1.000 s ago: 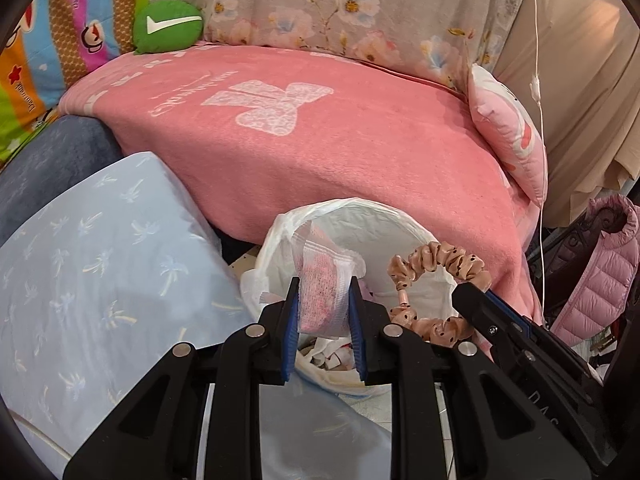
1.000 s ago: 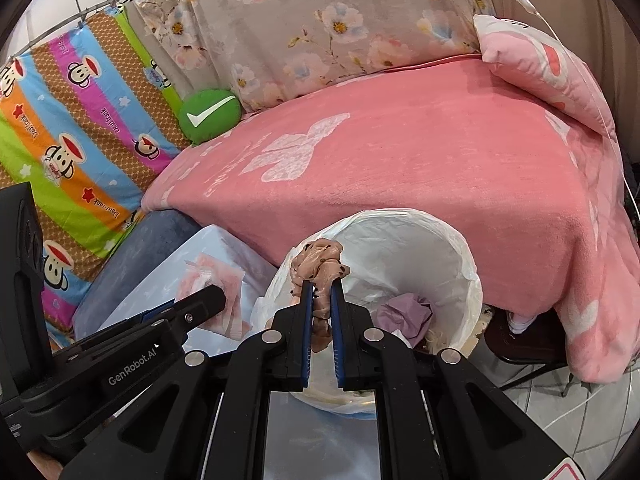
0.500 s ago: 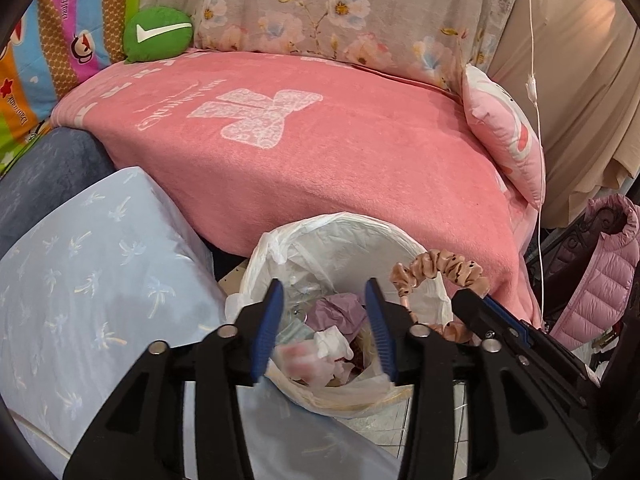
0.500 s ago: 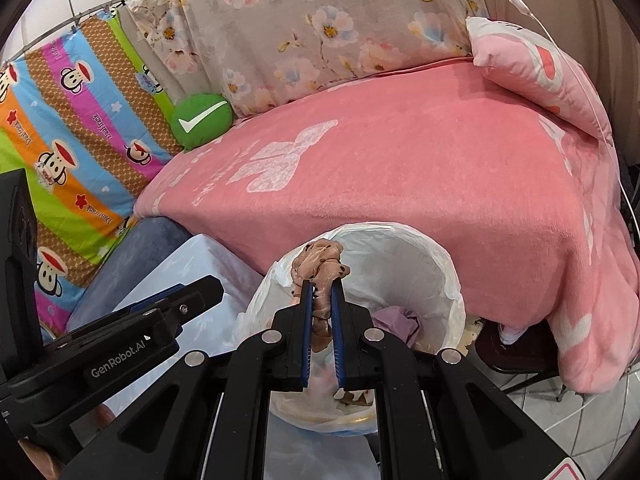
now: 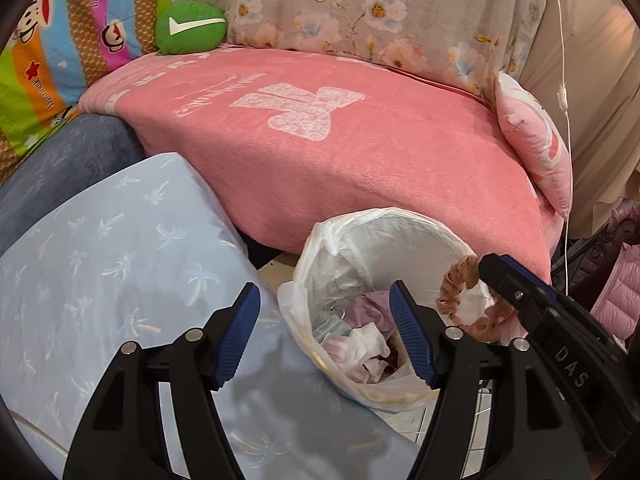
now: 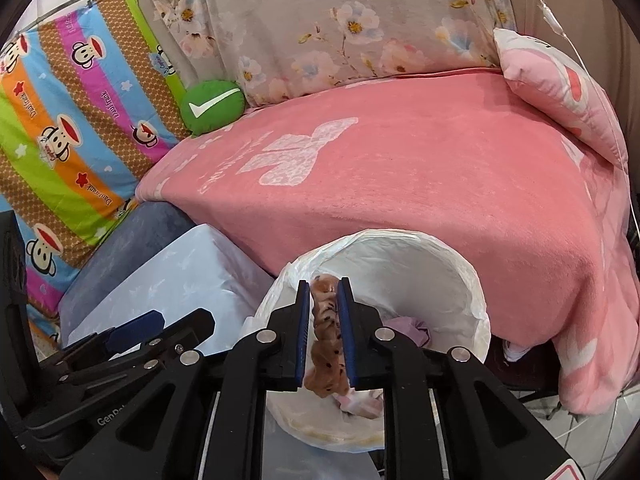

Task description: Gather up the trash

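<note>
While the right tool (image 6: 324,332) clamps a scrunchie (image 6: 326,344) over the bin (image 6: 476,280), crumpled trash (image 5: 360,344) lies inside the bin's white liner. Just left of the bin, the left tool (image 5: 326,336) hangs spread wide and empty above a blue pillow (image 5: 100,264). Behind the bin lies a pink blanket (image 5: 360,160).
</note>
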Tool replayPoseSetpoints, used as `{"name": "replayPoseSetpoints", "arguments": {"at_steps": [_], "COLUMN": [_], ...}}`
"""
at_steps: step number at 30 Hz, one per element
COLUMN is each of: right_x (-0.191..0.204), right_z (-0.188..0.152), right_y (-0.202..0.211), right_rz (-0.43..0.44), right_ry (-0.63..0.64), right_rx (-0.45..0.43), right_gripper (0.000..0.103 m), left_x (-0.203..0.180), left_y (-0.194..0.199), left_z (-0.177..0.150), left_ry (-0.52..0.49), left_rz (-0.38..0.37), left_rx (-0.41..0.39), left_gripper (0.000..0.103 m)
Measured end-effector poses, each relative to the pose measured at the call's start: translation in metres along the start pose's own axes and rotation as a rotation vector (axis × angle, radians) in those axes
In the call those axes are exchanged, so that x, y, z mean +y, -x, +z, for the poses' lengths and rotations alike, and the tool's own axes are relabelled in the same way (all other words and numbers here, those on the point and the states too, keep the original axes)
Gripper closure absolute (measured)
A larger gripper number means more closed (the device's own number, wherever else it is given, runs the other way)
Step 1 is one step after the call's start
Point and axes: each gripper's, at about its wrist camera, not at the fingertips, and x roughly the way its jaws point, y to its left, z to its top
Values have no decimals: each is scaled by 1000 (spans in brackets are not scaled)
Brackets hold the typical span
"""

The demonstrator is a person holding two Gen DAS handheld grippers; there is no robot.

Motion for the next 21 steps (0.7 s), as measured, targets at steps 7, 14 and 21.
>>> {"name": "replayPoseSetpoints", "arguments": {"at_steps": [7,14,21], "right_x": [14,22,25], "right_z": [4,-1,-21], "right_y": [-2,4,11], "right_rz": [4,8,-30], "right_ry": [49,78,142], "right_rx": [-2,12,48], "right_gripper": [76,68,60], "left_x": [14,23,29], "left_y": [6,14,20], "left_z": [-4,-10,-26], "left_ry": [23,36,25], "left_rz": [39,71,117], "left_rx": [-18,-26,-25], "left_gripper": [29,22,17]}}
